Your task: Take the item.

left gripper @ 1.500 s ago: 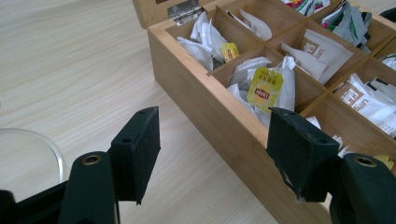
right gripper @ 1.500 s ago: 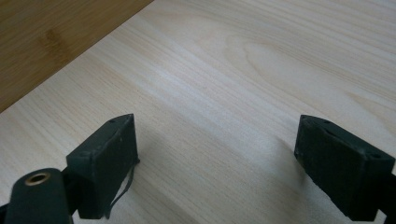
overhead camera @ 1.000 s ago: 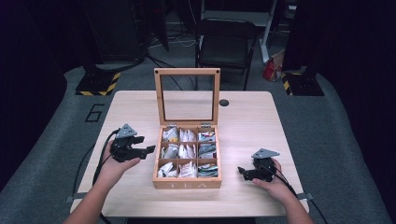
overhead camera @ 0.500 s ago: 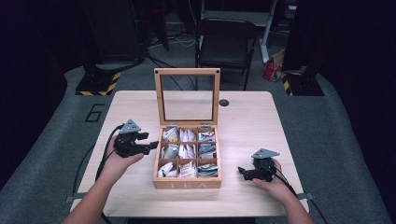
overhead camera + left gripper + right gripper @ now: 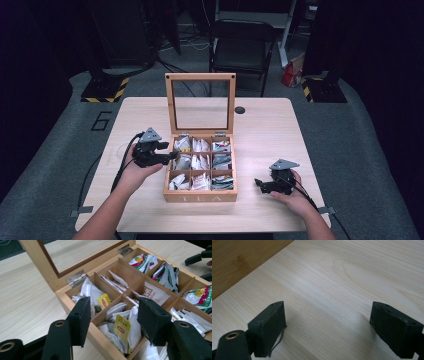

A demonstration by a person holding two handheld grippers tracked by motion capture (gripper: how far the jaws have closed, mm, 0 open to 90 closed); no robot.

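At the near edge of the tabletop [image 5: 260,125], a person's forearms enter from below, each hand carrying a set of black tongs. The right tongs [image 5: 261,184] rest low over bare wood to the right of a wooden tea box [image 5: 200,196], well apart from it, jaws spread wide with nothing between them; the right gripper view shows the pale grain of the tabletop beneath them. The left tongs [image 5: 170,156] hover at the box's left wall, jaws wide and empty, poised above the left-hand compartments. In the left gripper view, the left tongs [image 5: 112,315] straddle a compartment of white tea bags [image 5: 120,326] with yellow tags, without touching them. The box sits at the middle of the tabletop, divided into nine compartments stocked with sachets, some white, some green and red. Its glass-paned lid [image 5: 200,77] stands upright on the far side. Beyond the tabletop, a black chair [image 5: 242,47] stands on grey floor.
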